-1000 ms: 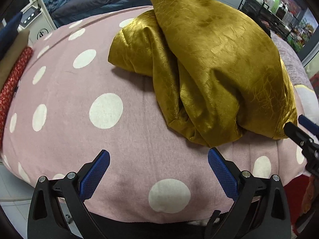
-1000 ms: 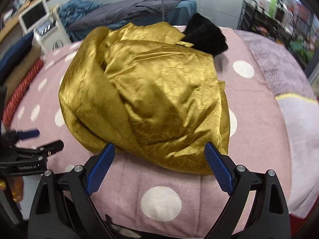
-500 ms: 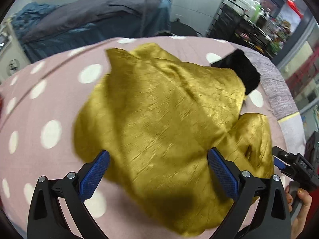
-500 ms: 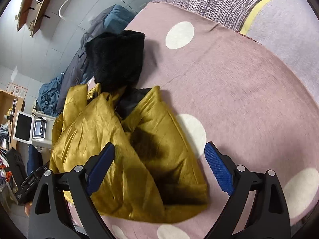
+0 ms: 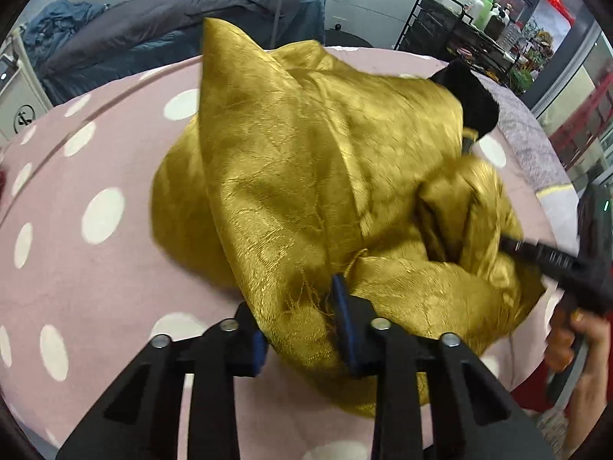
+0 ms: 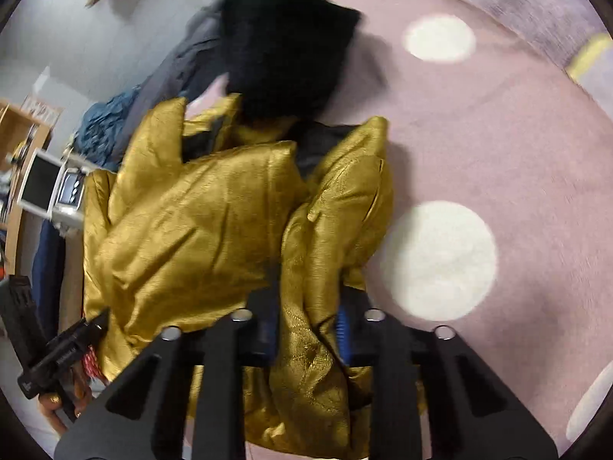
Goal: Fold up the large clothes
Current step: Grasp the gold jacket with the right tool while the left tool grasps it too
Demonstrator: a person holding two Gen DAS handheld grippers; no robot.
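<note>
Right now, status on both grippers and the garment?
Left gripper and right gripper closing on gold garment. Still bunched. Black fur piece lying against it.

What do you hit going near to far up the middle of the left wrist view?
Left tongs closing on the gold garment → pink dotted cover → grey bedding → wall.

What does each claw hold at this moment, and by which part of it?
Both claws are closing on the gold garment: the left claw pinches a frayed, fringed edge, and the right claw a bunched fold at its near side.
</note>
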